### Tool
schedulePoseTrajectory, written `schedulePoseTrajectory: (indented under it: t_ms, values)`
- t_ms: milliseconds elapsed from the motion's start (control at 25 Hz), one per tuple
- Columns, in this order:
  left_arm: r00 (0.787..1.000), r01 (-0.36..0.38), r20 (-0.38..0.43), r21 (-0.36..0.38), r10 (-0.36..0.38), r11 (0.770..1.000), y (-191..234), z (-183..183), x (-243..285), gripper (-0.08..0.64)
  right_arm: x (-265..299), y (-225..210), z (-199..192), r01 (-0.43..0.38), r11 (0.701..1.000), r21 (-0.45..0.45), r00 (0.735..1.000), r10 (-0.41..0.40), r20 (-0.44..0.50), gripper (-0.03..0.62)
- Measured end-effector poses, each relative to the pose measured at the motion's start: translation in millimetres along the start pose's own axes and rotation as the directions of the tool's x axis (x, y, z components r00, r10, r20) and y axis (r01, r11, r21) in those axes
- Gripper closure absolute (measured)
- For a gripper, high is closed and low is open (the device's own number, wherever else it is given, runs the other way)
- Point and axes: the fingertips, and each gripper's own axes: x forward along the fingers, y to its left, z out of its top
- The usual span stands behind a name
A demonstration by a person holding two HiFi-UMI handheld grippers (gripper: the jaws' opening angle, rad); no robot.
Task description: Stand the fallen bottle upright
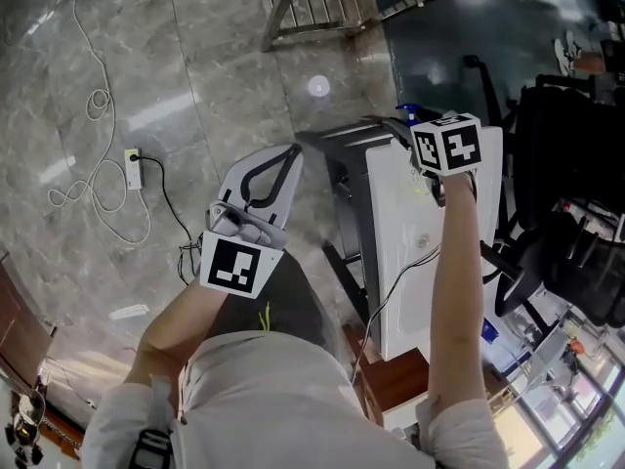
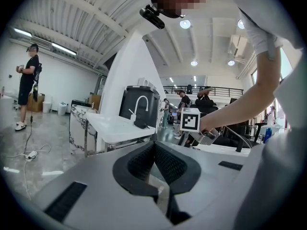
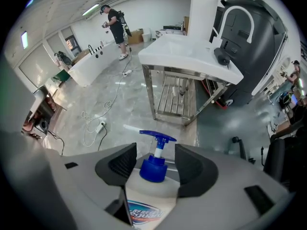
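Note:
A white bottle (image 3: 146,200) with a blue pump top (image 3: 154,163) stands pump-up between the jaws of my right gripper (image 3: 154,157), which is shut on its shoulders. In the head view only the blue pump (image 1: 406,113) shows, just beyond the right gripper (image 1: 410,130), over the far end of a white table (image 1: 395,262). The lower part of the bottle is hidden. My left gripper (image 1: 291,152) hangs off to the left of the table, close to the body. It is shut with nothing between its fingers, and its tips meet at a point (image 2: 154,145).
A steel-framed white counter (image 3: 192,54) with a faucet stands ahead. Cables and a power strip (image 1: 132,169) lie on the grey stone floor at the left. Black office chairs (image 1: 571,213) crowd the right side. A person (image 3: 115,20) stands far back.

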Motion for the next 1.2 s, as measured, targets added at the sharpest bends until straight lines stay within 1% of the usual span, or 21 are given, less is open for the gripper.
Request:
schedulePoseTrajectory:
  t_ms: [120,160,200,440,720,840,960,1080,1200]
  values:
    - [1.0,0.004,-0.003,-0.002,-0.004,1.0,-1.2,-2.1,1.2,0.543,2.4,-3.4,0.0,0.002,1.0,-0.009,1.0,-0.002,-0.011,0.329]
    - [1.0,0.006,-0.005,-0.003,-0.006,1.0,-1.8,-3.5,1.5,0.543,3.0,-4.1,-0.6,0.005,1.0,-0.01,1.0,-0.005,-0.013,0.339]
    - [1.0,0.008,-0.006,-0.004,-0.008,1.0,-2.4,-4.8,1.7,0.543,3.2,-5.0,-0.6,0.012,1.0,-0.012,1.0,-0.012,-0.014,0.375]
    - [1.0,0.015,-0.007,0.001,-0.015,1.0,-2.1,-4.5,2.0,0.543,1.2,-5.6,2.0,0.028,1.0,-0.015,1.0,-0.028,0.009,0.413]
    - [1.0,0.024,-0.002,0.003,-0.024,1.0,-4.5,0.9,0.9,0.543,-9.4,-3.8,2.2,0.069,0.997,-0.024,0.996,-0.068,0.056,0.423]
    - [0.999,0.035,-0.001,0.008,-0.035,0.999,-7.9,2.8,0.0,0.543,-17.4,-3.2,4.9,0.091,0.996,-0.015,0.991,-0.089,0.098,0.426]
    - [0.999,0.053,0.0,0.02,-0.053,0.998,-14.9,5.2,0.7,0.543,-29.6,-5.1,7.0,0.1,0.995,0.004,0.981,-0.099,0.164,0.426]
    - [0.997,0.073,0.002,0.034,-0.074,0.997,-21.1,7.4,2.3,0.543,-46.0,-8.1,9.1,0.108,0.994,0.035,0.964,-0.113,0.24,0.426]
    - [0.996,0.094,-0.002,0.045,-0.094,0.995,-30.1,9.9,3.0,0.543,-65.5,-9.0,11.4,0.12,0.991,0.051,0.94,-0.13,0.316,0.43]
